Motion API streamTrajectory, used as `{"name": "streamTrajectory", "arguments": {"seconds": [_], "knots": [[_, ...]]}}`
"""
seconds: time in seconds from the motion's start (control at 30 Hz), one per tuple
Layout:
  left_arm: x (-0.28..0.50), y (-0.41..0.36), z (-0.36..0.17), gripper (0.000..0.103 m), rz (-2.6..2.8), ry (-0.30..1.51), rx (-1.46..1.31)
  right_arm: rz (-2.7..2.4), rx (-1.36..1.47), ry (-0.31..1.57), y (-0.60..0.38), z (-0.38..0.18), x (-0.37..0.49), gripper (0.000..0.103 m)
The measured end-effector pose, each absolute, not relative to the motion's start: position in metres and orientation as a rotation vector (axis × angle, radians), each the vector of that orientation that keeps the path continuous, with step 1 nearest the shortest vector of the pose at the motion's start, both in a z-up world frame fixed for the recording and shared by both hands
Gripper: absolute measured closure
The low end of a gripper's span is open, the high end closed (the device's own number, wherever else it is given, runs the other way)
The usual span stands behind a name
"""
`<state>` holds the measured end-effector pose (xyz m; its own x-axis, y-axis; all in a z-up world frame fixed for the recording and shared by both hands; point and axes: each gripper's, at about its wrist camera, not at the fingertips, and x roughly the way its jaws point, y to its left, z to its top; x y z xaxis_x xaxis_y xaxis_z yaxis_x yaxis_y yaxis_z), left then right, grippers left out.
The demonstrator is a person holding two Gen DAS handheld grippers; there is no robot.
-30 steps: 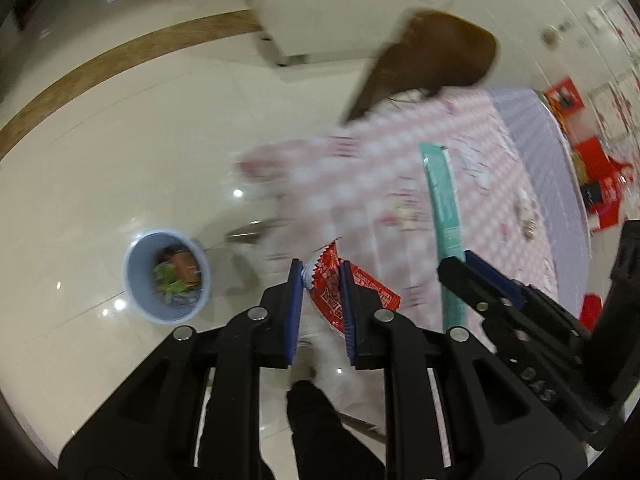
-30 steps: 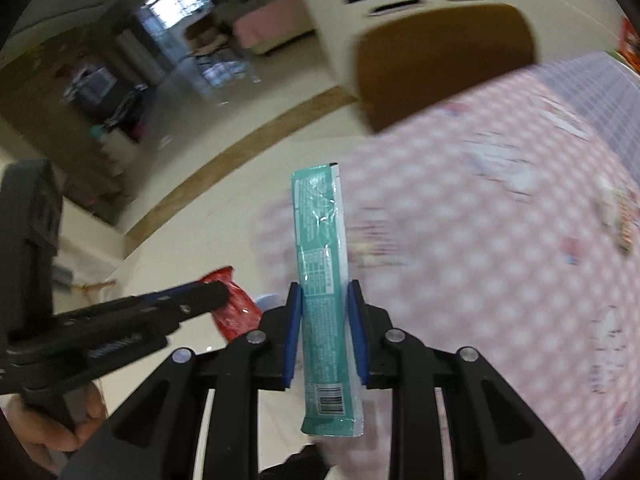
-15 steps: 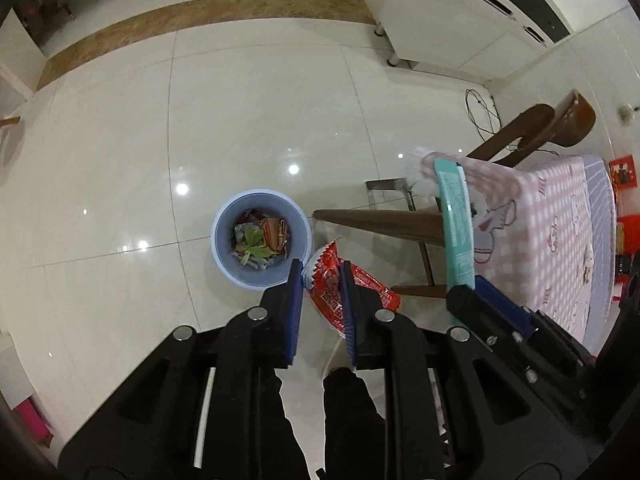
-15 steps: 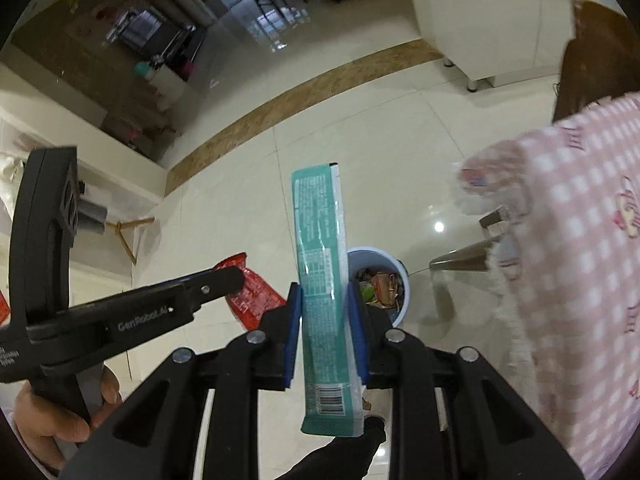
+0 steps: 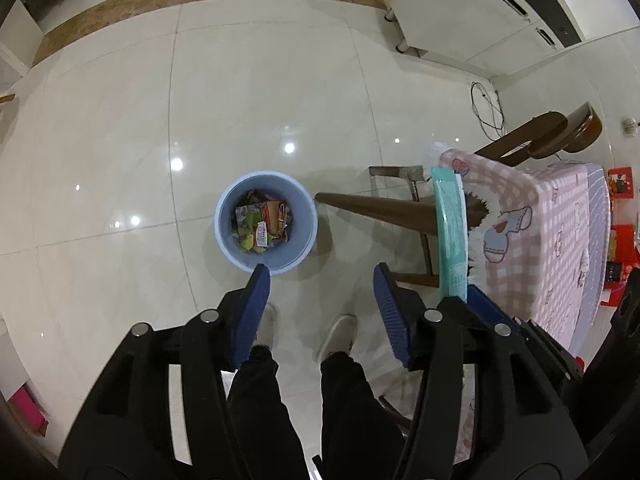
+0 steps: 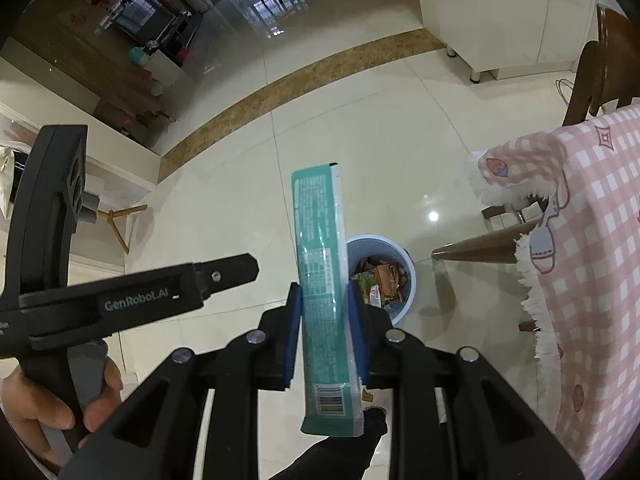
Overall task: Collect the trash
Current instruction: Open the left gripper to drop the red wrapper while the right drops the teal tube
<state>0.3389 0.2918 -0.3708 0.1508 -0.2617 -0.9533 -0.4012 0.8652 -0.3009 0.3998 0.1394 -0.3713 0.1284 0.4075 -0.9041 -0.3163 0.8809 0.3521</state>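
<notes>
A pale blue trash bin (image 5: 266, 226) stands on the tiled floor, holding several crumpled wrappers; it also shows in the right wrist view (image 6: 382, 276). My left gripper (image 5: 320, 276) is open and empty, just above and short of the bin. My right gripper (image 6: 324, 300) is shut on a long teal wrapper (image 6: 322, 272), held upright to the left of the bin. The teal wrapper also shows in the left wrist view (image 5: 452, 232), to the right of the bin.
A table with a pink checked cloth (image 5: 540, 232) stands to the right, with a brown wooden chair (image 5: 536, 136) behind it. White cabinets (image 5: 472, 16) stand at the back. The person's shoes (image 5: 340, 334) are on the floor below the left gripper.
My left gripper has opened and the red wrapper it held is gone from it. Both views have shifted a little closer over the bin. The right gripper still holds the teal wrapper.
</notes>
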Motion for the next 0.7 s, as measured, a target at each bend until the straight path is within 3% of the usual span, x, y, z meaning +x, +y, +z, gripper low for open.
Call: {"name": "streamTrajectory", "arguments": {"seconds": [0.3, 0.57, 0.63, 0.7], "knots": [[0.322, 0.312, -0.37, 0.049, 0.151, 1.445, -0.594, 0.538, 0.068, 1.372, 0.154, -0.387, 0.4, 0.08], [0.307, 0.337, -0.364, 0.041, 0.214, 1.425, -0.622, 0.563, 0.064, 1.377, 0.174, -0.389, 0.399, 0.075], [0.304, 0.341, -0.363, 0.04, 0.226, 1.423, -0.63, 0.573, 0.074, 1.389, 0.178, -0.391, 0.401, 0.07], [0.301, 0.345, -0.361, 0.04, 0.238, 1.416, -0.638, 0.568, 0.077, 1.388, 0.18, -0.391, 0.402, 0.057]]}}
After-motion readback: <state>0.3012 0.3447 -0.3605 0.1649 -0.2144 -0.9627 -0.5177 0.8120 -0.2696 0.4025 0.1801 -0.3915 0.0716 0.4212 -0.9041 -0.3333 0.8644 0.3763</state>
